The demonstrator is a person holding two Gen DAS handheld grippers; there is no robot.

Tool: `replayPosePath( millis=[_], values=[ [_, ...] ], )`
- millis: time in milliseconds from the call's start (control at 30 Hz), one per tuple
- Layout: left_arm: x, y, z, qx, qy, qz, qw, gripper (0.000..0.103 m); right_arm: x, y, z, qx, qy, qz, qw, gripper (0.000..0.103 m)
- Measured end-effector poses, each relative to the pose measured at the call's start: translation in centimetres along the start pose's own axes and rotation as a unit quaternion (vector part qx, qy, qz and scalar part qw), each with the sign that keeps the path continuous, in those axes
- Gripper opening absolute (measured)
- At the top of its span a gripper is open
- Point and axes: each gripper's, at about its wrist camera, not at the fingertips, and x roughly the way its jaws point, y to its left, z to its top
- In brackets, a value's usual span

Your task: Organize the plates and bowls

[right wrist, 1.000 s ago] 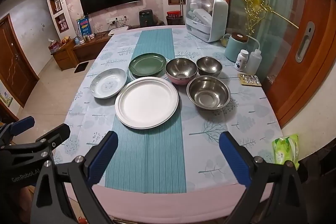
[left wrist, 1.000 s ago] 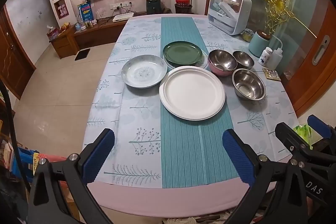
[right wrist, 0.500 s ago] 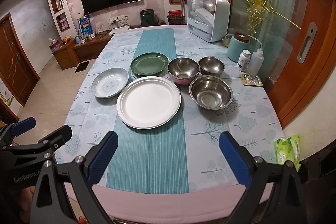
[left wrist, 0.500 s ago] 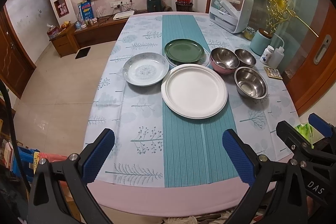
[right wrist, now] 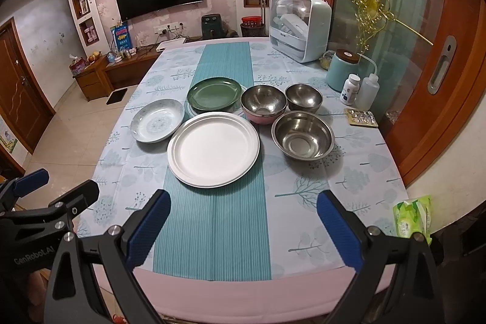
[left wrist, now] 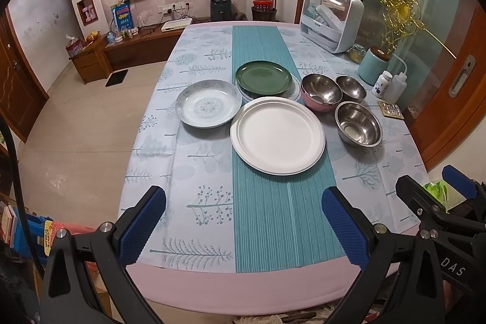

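A large white plate [left wrist: 278, 138] [right wrist: 213, 149] lies in the middle of the table. Left of it sits a pale patterned dish [left wrist: 209, 107] [right wrist: 157, 120]. Behind it a green plate [left wrist: 263, 77] [right wrist: 214, 93] rests on a clear plate. To the right stand three steel bowls: one in a pink bowl [left wrist: 321, 91] [right wrist: 263, 104], a small one [left wrist: 350, 88] [right wrist: 303, 97] and a nearer one [left wrist: 358, 123] [right wrist: 302, 135]. My left gripper [left wrist: 243, 220] and right gripper [right wrist: 243, 220] hang open and empty over the near table edge.
A white dish rack [right wrist: 300, 25] stands at the far right of the table, with a teal jar [right wrist: 342, 69], two bottles [right wrist: 358, 88] and a pill blister [right wrist: 360, 117] along the right side. A green tissue pack [right wrist: 413, 216] lies off the near right corner.
Both views have shifted slightly: the dishes sit a little higher and farther in the frames. Nothing on the table has moved, and both grippers stay open.
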Motion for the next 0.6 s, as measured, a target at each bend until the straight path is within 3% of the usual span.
replayPosePath(
  millis=[600],
  values=[
    [-0.3,1.1,0.9,0.022,-0.010,0.014,0.9996,0.102,-1.0,-0.1,1.4,0.021,-0.023,-0.016,0.999,0.098]
  ],
)
